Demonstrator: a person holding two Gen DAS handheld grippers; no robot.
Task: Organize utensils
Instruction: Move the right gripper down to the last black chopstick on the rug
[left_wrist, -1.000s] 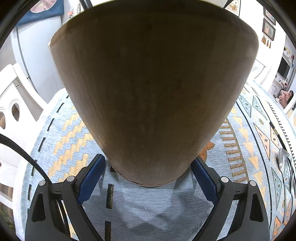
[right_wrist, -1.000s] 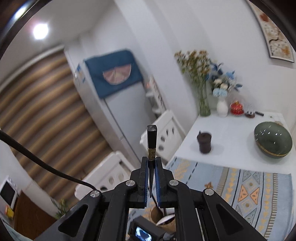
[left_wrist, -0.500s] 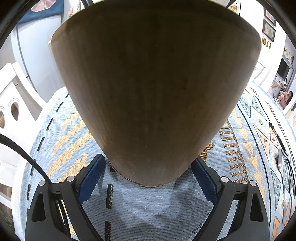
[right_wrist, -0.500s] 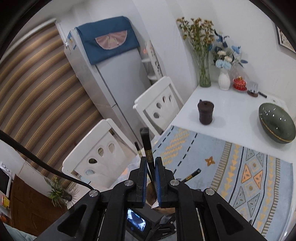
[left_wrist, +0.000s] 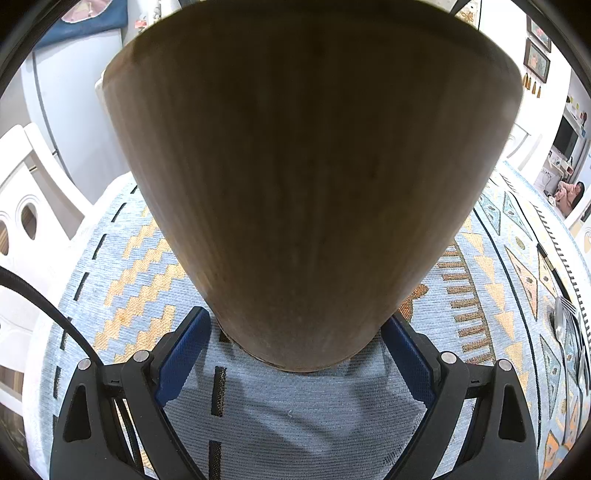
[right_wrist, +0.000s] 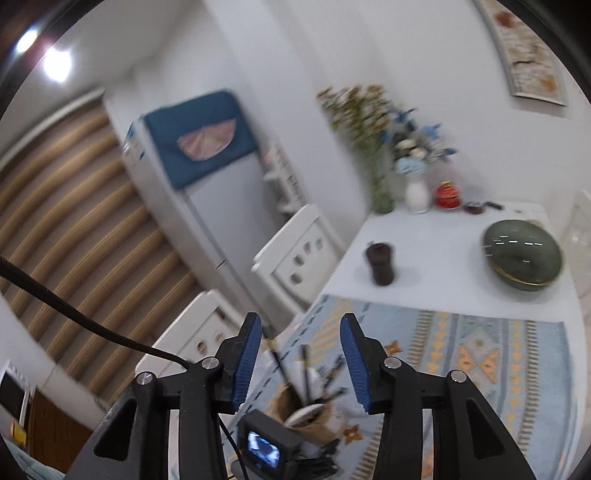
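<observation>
Looking over a white table (right_wrist: 436, 258) with a blue patterned mat (right_wrist: 480, 354) across its near end, white chairs (right_wrist: 295, 254) along the left edge, fridge (right_wrist: 207, 177) behind under a blue cover. At the far edge: flower vases (right_wrist: 415, 192), small red pot (right_wrist: 447, 194); dark lidded cup (right_wrist: 380, 264) mid-table, green bowl (right_wrist: 522, 260) toward the right edge. Left gripper (left_wrist: 295, 343) clamped on the wooden utensil holder (left_wrist: 314, 177), which fills and blocks its whole view. Right gripper (right_wrist: 301, 360) just opening, pads apart and empty, above the holder with chopsticks (right_wrist: 306, 376) inside. Fork and spoon (left_wrist: 567, 325) lying at the mat's right edge.
</observation>
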